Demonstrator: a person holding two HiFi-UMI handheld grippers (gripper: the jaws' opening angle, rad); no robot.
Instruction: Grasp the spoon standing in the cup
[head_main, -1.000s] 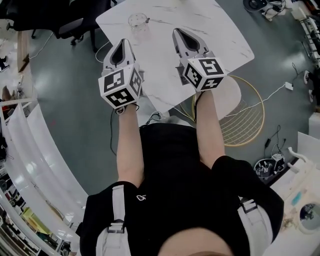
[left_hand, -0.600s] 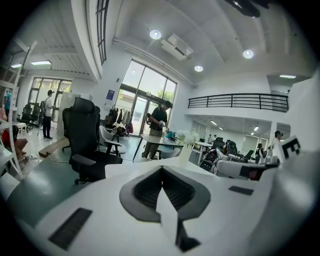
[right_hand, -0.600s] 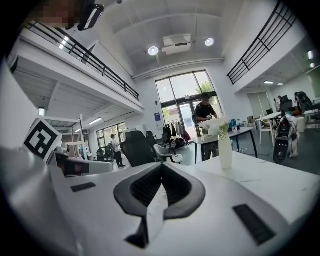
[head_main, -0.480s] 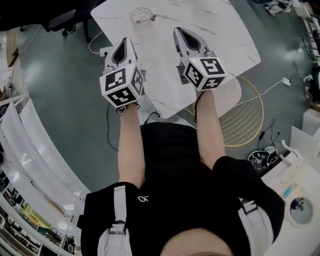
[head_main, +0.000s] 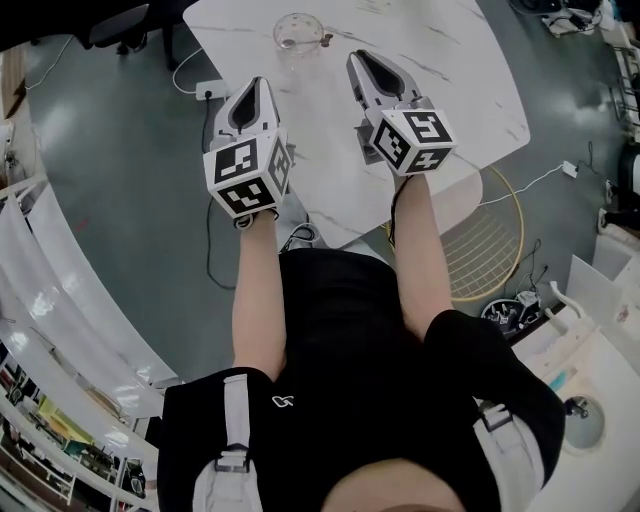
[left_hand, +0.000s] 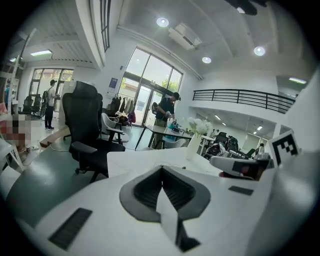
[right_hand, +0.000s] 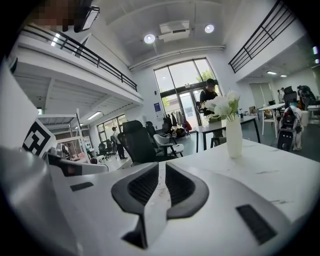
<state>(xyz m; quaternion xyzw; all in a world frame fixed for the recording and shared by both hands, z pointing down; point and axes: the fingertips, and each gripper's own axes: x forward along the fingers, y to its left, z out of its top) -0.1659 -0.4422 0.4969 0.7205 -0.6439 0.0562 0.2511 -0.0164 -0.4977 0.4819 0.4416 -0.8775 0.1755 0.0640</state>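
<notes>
Right tool (head_main: 356, 58) has just spread slightly, empty; left tool (head_main: 256, 84) pressed together, both outstretched.

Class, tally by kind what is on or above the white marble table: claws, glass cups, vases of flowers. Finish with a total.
Claws: 2, left claw shut; right claw with jaws just opened a little and nothing between them
Glass cup: 1
Vase of flowers: 1
Total: 4
</notes>
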